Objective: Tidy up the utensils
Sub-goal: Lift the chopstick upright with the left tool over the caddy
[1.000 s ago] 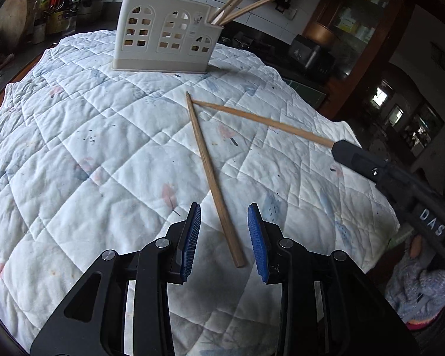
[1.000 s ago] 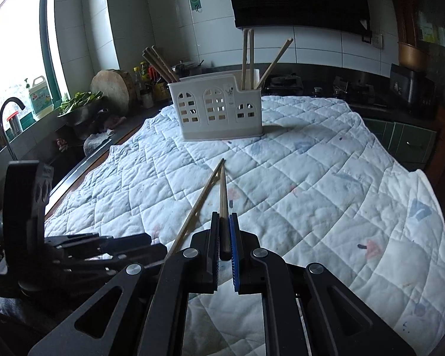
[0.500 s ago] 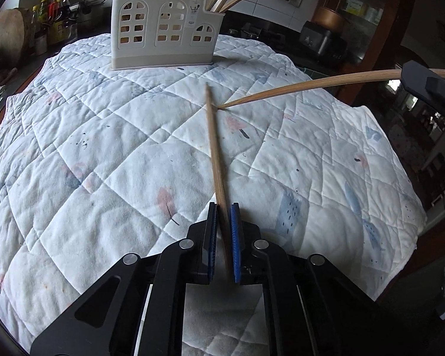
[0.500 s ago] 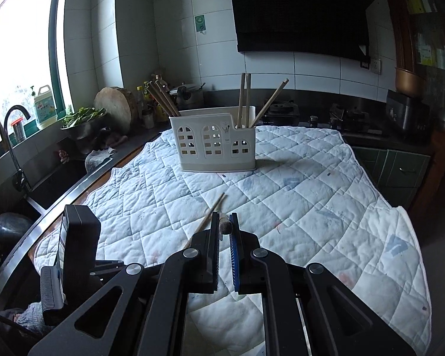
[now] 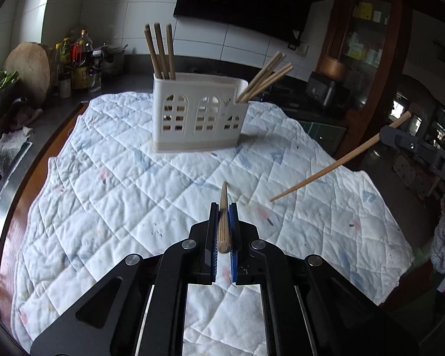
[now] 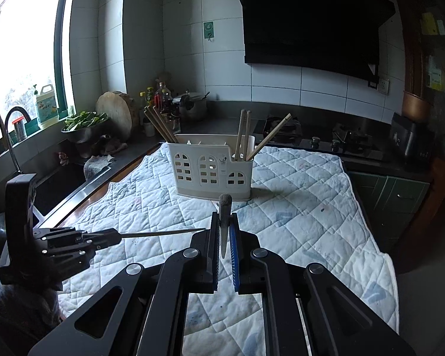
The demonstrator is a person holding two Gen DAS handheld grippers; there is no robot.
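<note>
Clamped tight on a wooden chopstick (image 5: 223,222), the left gripper (image 5: 223,231) holds it between its blue pads (image 5: 231,225), the stick pointing forward toward the white utensil holder (image 5: 197,115) and raised off the cloth. Likewise closed, the right gripper (image 6: 224,237) pinches a second chopstick (image 6: 224,222), seen nearly end-on in its own view; from the left wrist view that same stick (image 5: 338,163) slants down and to the left in the air, its tip above the quilt and touching nothing.

Both grippers hang over a white quilted cloth (image 5: 118,207) spread on the counter, printed with faint pink and blue marks. No loose chopsticks lie on it. At its far side stands the holder, upright, with arched cut-out windows. Three chopsticks (image 5: 160,50) stand nearly straight in its left compartment, and several more (image 5: 265,80) lean out to the right from the right compartment; the middle section looks unfilled.

Left of the cloth a strip of wooden counter edge (image 5: 23,184) and a steel sink rim (image 5: 3,190) show. Behind are bottles (image 5: 74,50), a round chopping block (image 5: 28,65), tiled wall and a dark range hood (image 6: 308,20). To the right the cloth drapes over the counter edge. Between the grippers and the holder the quilt lies bare
</note>
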